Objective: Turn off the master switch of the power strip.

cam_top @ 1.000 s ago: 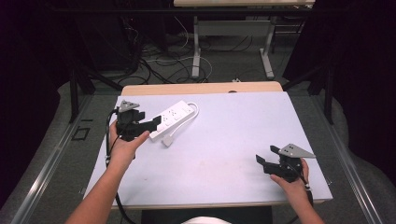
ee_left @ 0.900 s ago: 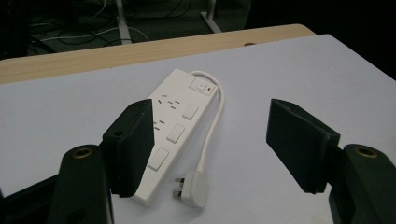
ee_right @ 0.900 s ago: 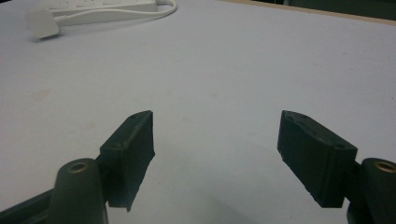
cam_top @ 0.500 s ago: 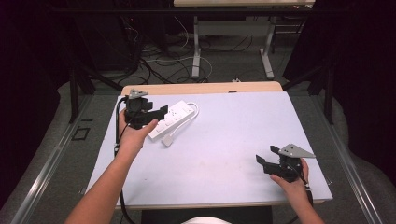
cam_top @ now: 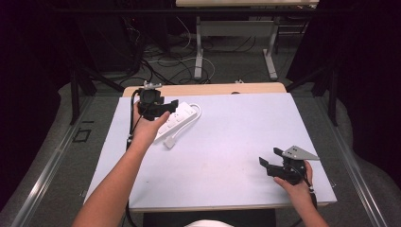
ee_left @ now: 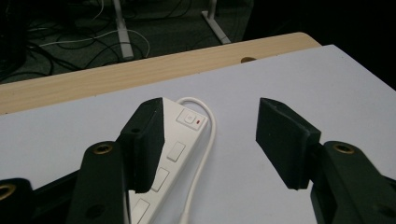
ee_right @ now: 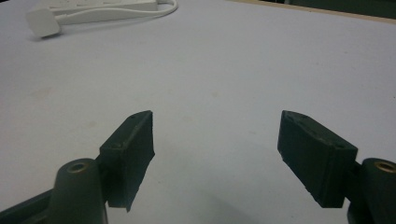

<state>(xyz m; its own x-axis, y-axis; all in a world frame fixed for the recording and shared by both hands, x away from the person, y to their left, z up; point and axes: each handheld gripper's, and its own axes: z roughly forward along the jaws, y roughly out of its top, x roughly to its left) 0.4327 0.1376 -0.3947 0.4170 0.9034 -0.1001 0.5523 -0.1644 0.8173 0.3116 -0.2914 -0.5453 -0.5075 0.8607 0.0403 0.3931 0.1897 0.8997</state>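
Power strip (cam_top: 178, 119): we see it on the white table (cam_top: 236, 156), far-left corner, cord looped at its switch end.
Left gripper (cam_top: 161, 108): over the strip, jaws wide apart, one pad (ee_left: 147, 140) covering its sockets.
Right gripper (cam_top: 273, 163): near-right, well apart from the strip (jaws spread, empty).
Hidden: the strip's near end, behind our left hand (cam_top: 147, 128).

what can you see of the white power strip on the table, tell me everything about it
The white plastic power strip lies flat near the far left of the pale table, set at a slant. Its top carries a row of square sockets and, at the far end, a switch with a small red light. A white cable loops out from that end and runs back alongside the body to a white plug resting on the table. The open left gripper hovers over it, one jaw above the strip; contact cannot be told.
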